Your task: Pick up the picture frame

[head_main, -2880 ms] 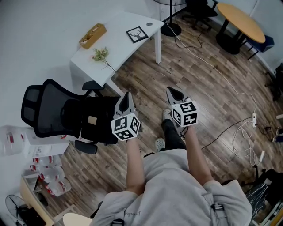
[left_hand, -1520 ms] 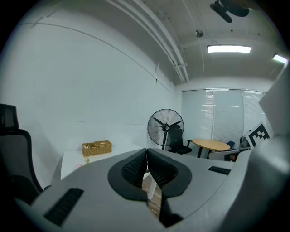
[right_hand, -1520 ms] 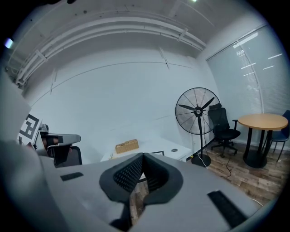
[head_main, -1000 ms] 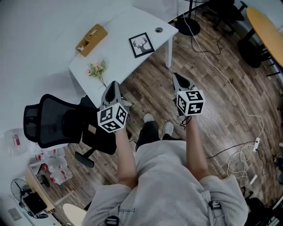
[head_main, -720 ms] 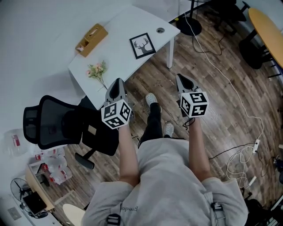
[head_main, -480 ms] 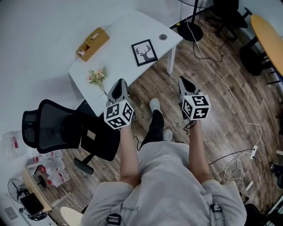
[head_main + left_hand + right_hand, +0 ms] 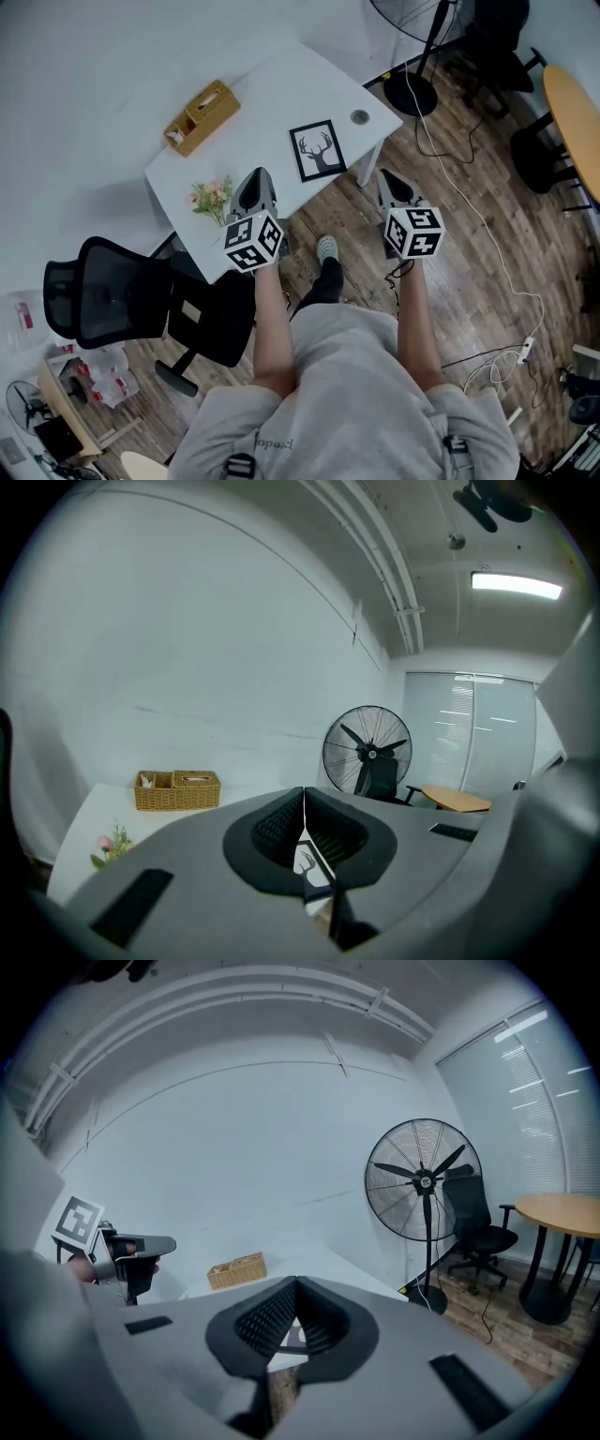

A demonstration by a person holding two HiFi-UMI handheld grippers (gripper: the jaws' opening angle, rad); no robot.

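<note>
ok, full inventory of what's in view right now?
Desk: one, white, against the wall ahead.
Frame: one, black with a deer print, flat on the desk near its front edge.
Basket: one, tan, back of the desk.
Flowers: one sprig, pink and green, desk's left corner.
Office chair: one, black, left of the person.
Fan: one, black, on the floor right of the desk.
Round table: one, wood top, far right.
Left tool: grey, shut, empty.
Right tool: grey, shut, empty.
</note>
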